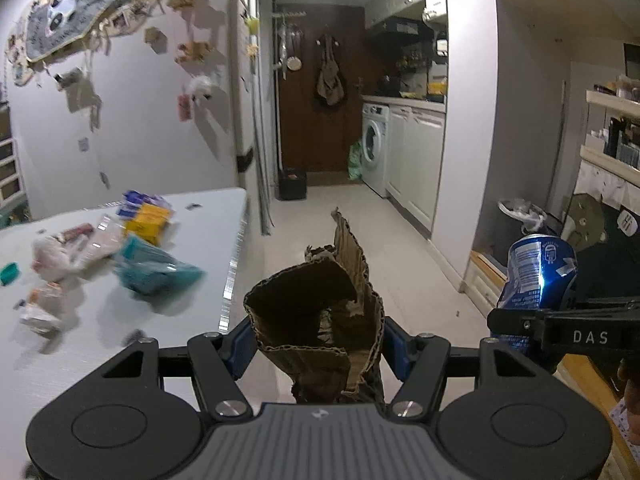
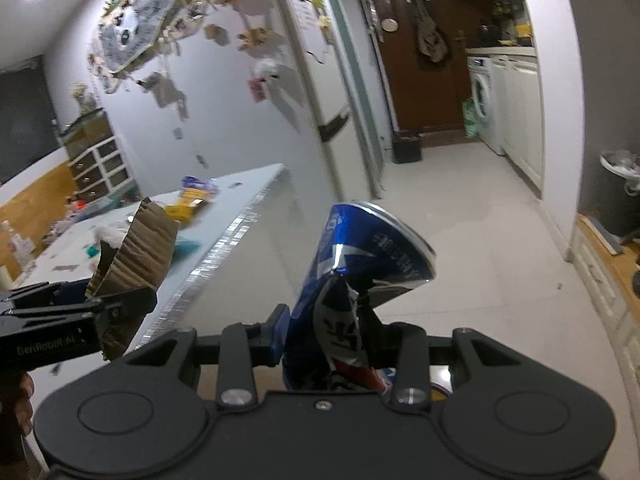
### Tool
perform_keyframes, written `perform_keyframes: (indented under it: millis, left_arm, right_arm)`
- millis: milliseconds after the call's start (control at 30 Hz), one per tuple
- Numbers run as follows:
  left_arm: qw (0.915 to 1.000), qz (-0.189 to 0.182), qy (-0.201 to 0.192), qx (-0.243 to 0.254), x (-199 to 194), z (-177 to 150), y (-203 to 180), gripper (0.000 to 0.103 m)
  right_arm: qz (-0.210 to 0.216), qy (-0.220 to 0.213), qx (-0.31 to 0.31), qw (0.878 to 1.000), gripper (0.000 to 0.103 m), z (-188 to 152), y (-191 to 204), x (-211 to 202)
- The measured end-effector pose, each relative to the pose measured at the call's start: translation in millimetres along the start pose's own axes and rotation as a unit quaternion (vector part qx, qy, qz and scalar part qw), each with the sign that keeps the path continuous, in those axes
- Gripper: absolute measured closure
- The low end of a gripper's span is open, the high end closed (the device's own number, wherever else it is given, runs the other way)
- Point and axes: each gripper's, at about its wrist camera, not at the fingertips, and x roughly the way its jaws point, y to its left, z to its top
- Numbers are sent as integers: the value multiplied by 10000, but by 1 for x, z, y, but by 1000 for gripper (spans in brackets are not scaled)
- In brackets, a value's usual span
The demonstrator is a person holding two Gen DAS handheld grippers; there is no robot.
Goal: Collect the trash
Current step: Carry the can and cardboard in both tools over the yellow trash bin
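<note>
1. The left gripper (image 1: 316, 344) squeezes a torn cardboard piece (image 1: 320, 308), held up past the table (image 1: 192, 280) edge.
2. The right gripper (image 2: 340, 340) squeezes a crushed blue can (image 2: 360, 264) over bare floor (image 2: 480, 248).
3. More wrappers (image 1: 148, 220) lie on the table.
4. A lined bin (image 2: 620, 196) stands by the right wall.

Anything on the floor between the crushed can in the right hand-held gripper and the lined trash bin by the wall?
No. In the right wrist view, only bare pale floor tile lies between the crushed can and the trash bin.
</note>
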Motion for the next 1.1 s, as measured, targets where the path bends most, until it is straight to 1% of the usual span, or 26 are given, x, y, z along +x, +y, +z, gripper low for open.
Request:
perform_keyframes:
  millis: [200,333,533,633,700,800,1000,1100]
  left_arm:
    - [9995,-186,253,-18,37,-6,-27,38]
    - [9989,-233,402,-14,62,-12,-41,38]
    - [9974,-264,671,-66,104,-24,-56,38]
    - [9963,-275,805,-133,126,-32,-60,39]
    - [9955,-262,891,-179,141,-39,-61,38]
    - [9939,-259,1041,-243,163,-51,-62,38]
    - [9895,-284,1378,-320,207,-79,-63,38]
    - [9858,-308,1597,-412,229,-97,-61,38]
  right_arm:
    - [-286,204,80,9994,65,-6,-35,11]
    - [-486,321,96,9983,65,-10,-55,24]
    - [-592,526,217,9966,65,-20,-83,55]
    - [-522,638,307,9961,64,-26,-96,70]
    - [-524,745,454,9948,64,-32,-106,82]
    - [-583,915,519,9927,64,-42,-117,99]
    - [-672,1321,508,9877,64,-68,-127,136]
    - [-722,1549,480,9841,64,-82,-130,153]
